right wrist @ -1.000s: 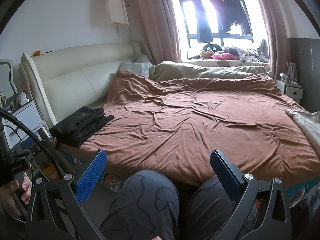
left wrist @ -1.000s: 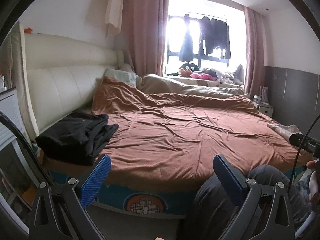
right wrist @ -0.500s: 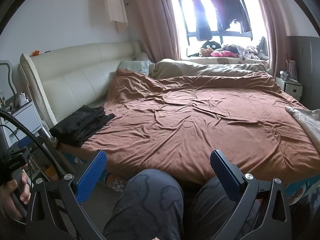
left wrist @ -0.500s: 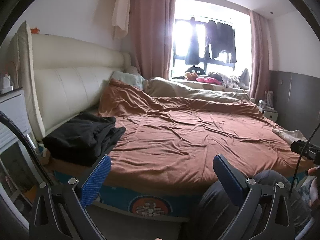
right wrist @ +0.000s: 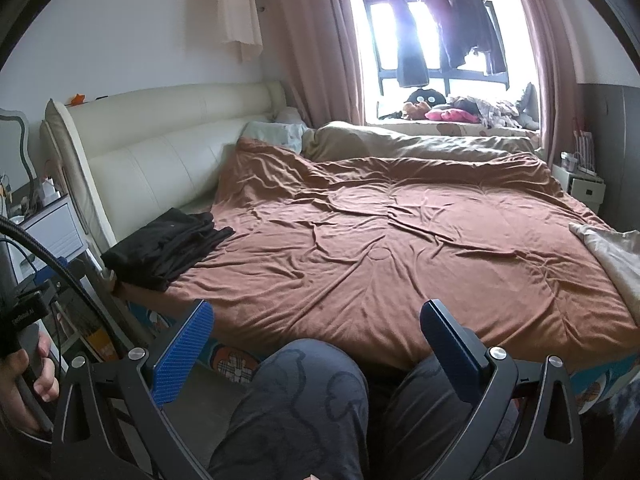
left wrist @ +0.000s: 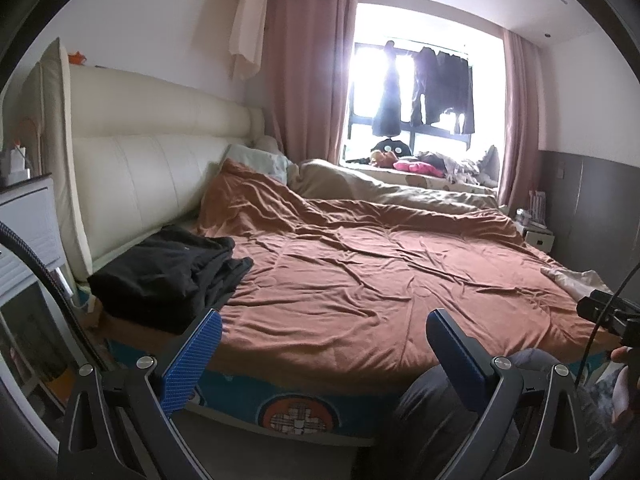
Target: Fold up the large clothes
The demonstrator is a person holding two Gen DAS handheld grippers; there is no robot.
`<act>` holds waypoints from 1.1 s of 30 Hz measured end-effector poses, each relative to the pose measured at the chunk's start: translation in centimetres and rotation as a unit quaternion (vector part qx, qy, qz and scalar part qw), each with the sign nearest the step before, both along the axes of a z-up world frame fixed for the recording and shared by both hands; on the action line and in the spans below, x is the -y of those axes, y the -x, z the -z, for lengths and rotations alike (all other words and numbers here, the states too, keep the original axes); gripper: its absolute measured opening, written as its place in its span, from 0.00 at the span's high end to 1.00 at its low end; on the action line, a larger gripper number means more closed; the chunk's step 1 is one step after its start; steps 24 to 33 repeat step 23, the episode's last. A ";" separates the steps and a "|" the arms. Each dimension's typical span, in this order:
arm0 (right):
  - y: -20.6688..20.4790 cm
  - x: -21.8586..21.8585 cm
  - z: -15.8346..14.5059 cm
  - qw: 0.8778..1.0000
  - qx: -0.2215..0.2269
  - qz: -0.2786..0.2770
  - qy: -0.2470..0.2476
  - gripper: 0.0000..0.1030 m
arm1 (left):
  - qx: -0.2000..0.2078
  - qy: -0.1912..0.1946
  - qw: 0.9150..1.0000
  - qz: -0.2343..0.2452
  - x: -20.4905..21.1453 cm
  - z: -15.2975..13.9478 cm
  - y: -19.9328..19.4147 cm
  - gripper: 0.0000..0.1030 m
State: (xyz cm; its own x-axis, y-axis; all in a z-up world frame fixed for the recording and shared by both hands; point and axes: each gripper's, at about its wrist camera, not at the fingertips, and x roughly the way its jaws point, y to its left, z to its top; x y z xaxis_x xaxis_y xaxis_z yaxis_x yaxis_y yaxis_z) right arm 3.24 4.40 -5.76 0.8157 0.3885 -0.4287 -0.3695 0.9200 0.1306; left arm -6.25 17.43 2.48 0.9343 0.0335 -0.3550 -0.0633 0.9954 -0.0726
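While both the left gripper (left wrist: 322, 350) and right gripper (right wrist: 316, 342) hang wide open and empty short of the bed (right wrist: 380, 248), black clothes (left wrist: 168, 276) sit heaped at 10 o'clock, so a blind pinch risks snagging several layers.

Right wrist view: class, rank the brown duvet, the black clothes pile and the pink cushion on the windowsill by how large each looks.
1. brown duvet
2. black clothes pile
3. pink cushion, though it lies farthest from the camera, so its true size is unsure.
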 end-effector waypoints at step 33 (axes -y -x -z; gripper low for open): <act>1.6 0.9 -0.6 1.000 0.007 0.011 0.006 0.00 | 0.010 -0.003 1.000 -0.003 0.0 0.1 0.2 0.00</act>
